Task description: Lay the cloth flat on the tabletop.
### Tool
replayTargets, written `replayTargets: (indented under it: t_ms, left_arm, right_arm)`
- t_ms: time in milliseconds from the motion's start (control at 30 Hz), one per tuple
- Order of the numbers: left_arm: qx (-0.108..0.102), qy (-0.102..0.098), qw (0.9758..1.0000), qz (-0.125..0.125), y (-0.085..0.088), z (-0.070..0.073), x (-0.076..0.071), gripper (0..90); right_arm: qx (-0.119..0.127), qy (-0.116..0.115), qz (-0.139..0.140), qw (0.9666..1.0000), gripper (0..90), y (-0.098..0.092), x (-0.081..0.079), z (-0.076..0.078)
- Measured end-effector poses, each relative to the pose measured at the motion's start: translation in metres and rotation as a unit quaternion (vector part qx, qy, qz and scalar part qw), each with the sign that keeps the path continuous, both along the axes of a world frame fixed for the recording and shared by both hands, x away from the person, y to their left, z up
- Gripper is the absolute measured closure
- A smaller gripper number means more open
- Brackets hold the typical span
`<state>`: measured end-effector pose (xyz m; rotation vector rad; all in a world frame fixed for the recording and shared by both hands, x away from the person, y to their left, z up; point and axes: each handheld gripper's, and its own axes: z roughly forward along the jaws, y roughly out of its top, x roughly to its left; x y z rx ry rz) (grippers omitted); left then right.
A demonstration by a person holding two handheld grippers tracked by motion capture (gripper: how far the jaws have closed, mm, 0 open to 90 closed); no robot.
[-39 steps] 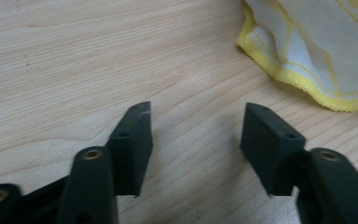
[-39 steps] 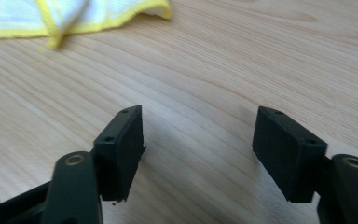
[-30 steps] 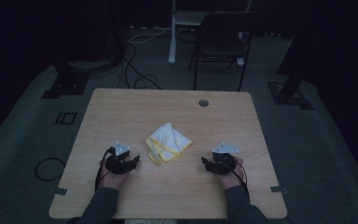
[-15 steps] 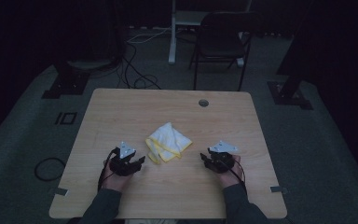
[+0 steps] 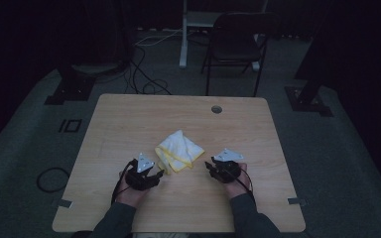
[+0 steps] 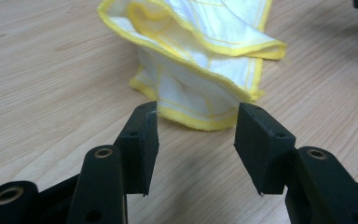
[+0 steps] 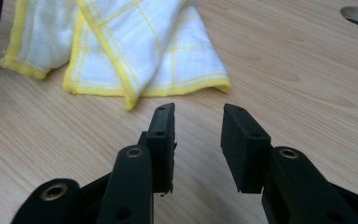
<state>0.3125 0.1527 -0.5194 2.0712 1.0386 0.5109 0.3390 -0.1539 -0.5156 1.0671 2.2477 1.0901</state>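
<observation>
The yellow-edged white cloth [image 5: 179,150] lies crumpled and loosely folded near the middle of the wooden table [image 5: 129,119], and both hands come at it from the person's edge, one to either side.

Left of the cloth, the left gripper [image 5: 159,174] points at its near left corner. In the left gripper view its jaws stand apart with nothing between them, and the yellow hem of the cloth [image 6: 191,88] sits just past the tips, roughly in line with the gap. That looks like a line-up for pinching this corner.

Right of the cloth, the right gripper [image 5: 209,165] points inward at the cloth's right side. Its jaws have just been closing, yet in the right gripper view they are parted and empty, bare table showing between them, with the cloth's folded edge [image 7: 135,60] near but apart from the tips.

Beyond the cloth, toward the far edge, is the table's round cable hole [image 5: 217,109], clear of the work.
</observation>
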Motion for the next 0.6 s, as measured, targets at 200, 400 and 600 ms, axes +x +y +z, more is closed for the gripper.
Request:
replayTargets:
  t_ms: [200,400,600]
  left_arm:
    - [-0.004,0.001,1.0,-0.008,-0.007,-0.001,-0.001,49.5]
    - [-0.004,0.005,0.9998,-0.018,-0.014,-0.002,-0.003,49.0]
    - [-0.002,0.011,0.9998,-0.016,-0.019,-0.005,-0.002,49.6]
  right_arm:
    - [-0.006,-0.001,0.008,1.0,65.8,0.009,0.003,0.001]
    - [-0.009,-0.003,0.017,0.9998,66.6,0.017,0.006,0.001]
    - [-0.009,0.0,0.021,0.9997,66.2,0.024,0.009,0.0]
